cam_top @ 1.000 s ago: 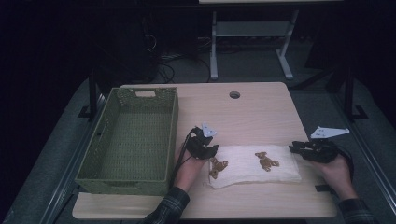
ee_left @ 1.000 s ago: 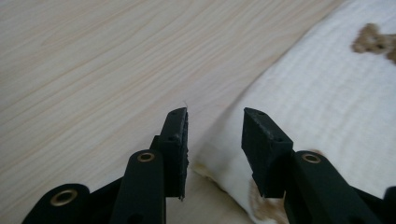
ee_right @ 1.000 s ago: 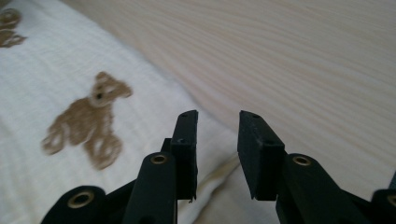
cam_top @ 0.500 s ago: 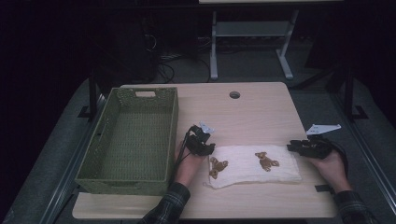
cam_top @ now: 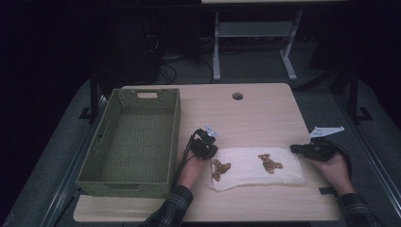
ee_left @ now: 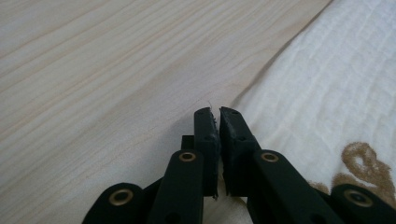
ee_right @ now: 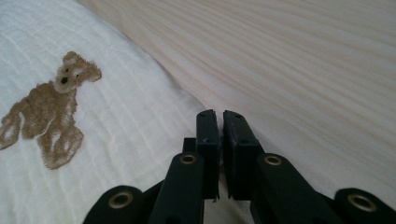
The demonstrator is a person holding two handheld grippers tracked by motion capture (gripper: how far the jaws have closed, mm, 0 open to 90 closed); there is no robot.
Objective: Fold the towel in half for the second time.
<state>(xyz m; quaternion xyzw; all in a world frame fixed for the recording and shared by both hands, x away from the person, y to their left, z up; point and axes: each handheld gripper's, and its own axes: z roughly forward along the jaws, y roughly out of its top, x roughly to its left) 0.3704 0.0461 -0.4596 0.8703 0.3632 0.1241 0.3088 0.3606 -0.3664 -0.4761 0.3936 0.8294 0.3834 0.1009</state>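
A white cloth (cam_top: pixel 255 168) printed with brown bears lies folded near the front edge of the table (cam_top: pixel 265 113), its long axis running left to right along that edge, with the green woven basket (cam_top: pixel 135 137) standing empty at the table's left side. The left gripper (cam_top: pixel 208 150) sits at the cloth's far-left corner and the right gripper (cam_top: pixel 299 149) at its far-right corner, so each hand has its own end of the long edge and neither is nearer than the other; the cloth lies between them and toward the person. In the left gripper view the jaws have just been closing and now stand pressed almost together right at the cloth's border (ee_left: pixel 327 93), apparently pinching its thin edge. The right gripper view shows the same: jaws just closed at the hem (ee_right: pixel 140 121), with the cloth's edge seemingly caught between them, though the layer is too thin to be sure. Against the earlier pictures, both hands have kept their places and only the jaws have narrowed
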